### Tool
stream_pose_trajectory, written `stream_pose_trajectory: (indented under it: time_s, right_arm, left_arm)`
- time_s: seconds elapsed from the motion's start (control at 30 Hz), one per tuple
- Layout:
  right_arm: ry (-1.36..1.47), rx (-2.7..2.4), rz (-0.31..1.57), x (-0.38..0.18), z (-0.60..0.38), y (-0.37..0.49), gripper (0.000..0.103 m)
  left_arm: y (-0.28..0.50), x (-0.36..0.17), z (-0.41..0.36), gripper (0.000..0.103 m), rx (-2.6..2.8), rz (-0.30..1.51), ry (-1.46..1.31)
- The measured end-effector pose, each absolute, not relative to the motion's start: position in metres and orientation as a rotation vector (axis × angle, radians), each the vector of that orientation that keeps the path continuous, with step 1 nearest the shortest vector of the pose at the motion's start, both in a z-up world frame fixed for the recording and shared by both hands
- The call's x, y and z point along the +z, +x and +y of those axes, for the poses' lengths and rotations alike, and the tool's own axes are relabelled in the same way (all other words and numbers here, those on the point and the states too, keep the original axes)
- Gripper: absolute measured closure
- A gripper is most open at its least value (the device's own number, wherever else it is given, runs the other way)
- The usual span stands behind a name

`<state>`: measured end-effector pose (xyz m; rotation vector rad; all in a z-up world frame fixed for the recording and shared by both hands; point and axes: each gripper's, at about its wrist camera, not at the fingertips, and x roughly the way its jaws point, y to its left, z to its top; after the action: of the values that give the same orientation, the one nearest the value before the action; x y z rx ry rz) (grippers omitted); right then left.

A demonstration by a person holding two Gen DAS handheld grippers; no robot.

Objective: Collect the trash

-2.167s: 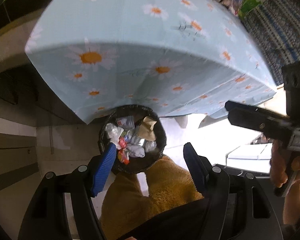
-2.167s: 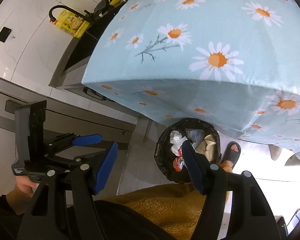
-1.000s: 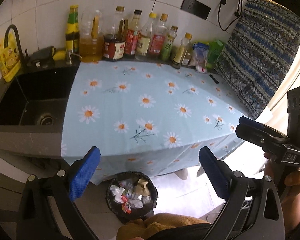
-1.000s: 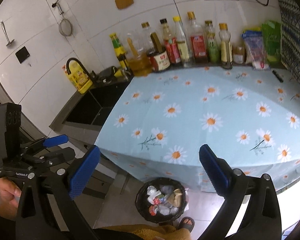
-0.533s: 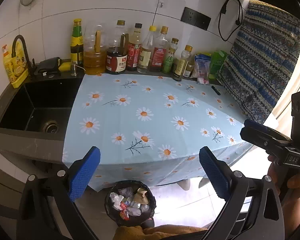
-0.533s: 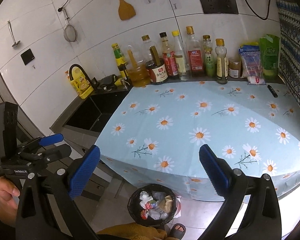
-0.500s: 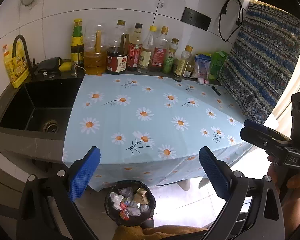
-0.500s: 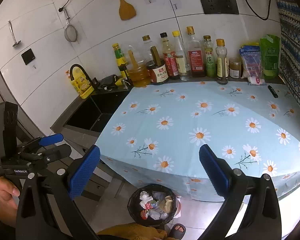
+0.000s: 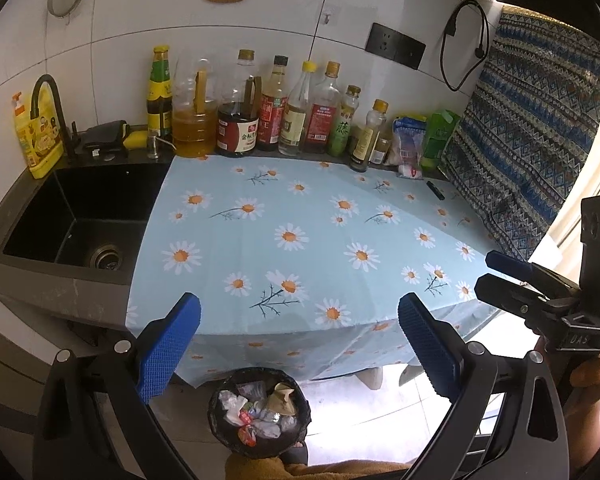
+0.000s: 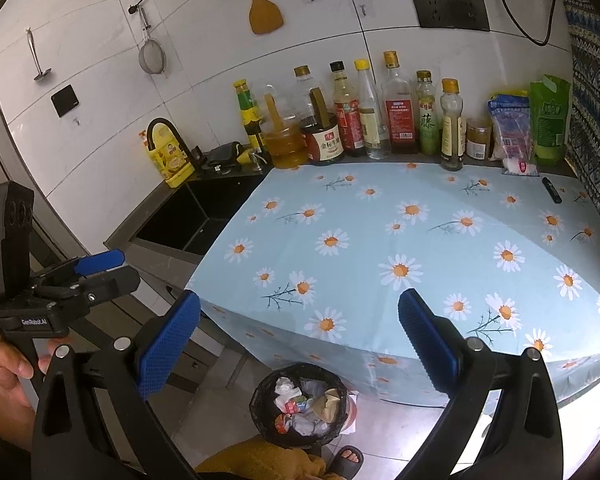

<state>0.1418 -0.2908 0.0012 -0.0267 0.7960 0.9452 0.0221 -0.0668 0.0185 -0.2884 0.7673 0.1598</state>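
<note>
A black-lined trash bin point(image 9: 259, 412) stands on the floor below the table's front edge, filled with crumpled wrappers and paper; it also shows in the right wrist view point(image 10: 300, 404). My left gripper point(image 9: 299, 346) is open and empty, held high above the bin in front of the table. My right gripper point(image 10: 299, 344) is open and empty at a similar height. Each gripper shows in the other's view: the right one point(image 9: 500, 276) at the right edge, the left one point(image 10: 100, 268) at the left edge. The daisy tablecloth point(image 9: 300, 240) bears no trash that I can see.
A row of sauce and oil bottles point(image 9: 276, 116) lines the back wall, with packets point(image 9: 410, 140) and a black marker point(image 9: 435, 190) at the back right. A black sink point(image 9: 76, 216) with a faucet lies left. A patterned cloth point(image 9: 528, 128) hangs right.
Both grippers rose from just above the bin to well above table height and opened wider. In the last half second the views barely shift.
</note>
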Motion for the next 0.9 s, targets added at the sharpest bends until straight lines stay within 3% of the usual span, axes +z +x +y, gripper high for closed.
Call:
stream_pose_trajectory:
  time_s: [0.9]
  right_arm:
    - [-0.021,0.916,0.818,-0.002,-0.298,0.145,0.005]
  left_arm:
    - [0.032,0.009,-0.071,0.007,0.153,0.806,-0.299]
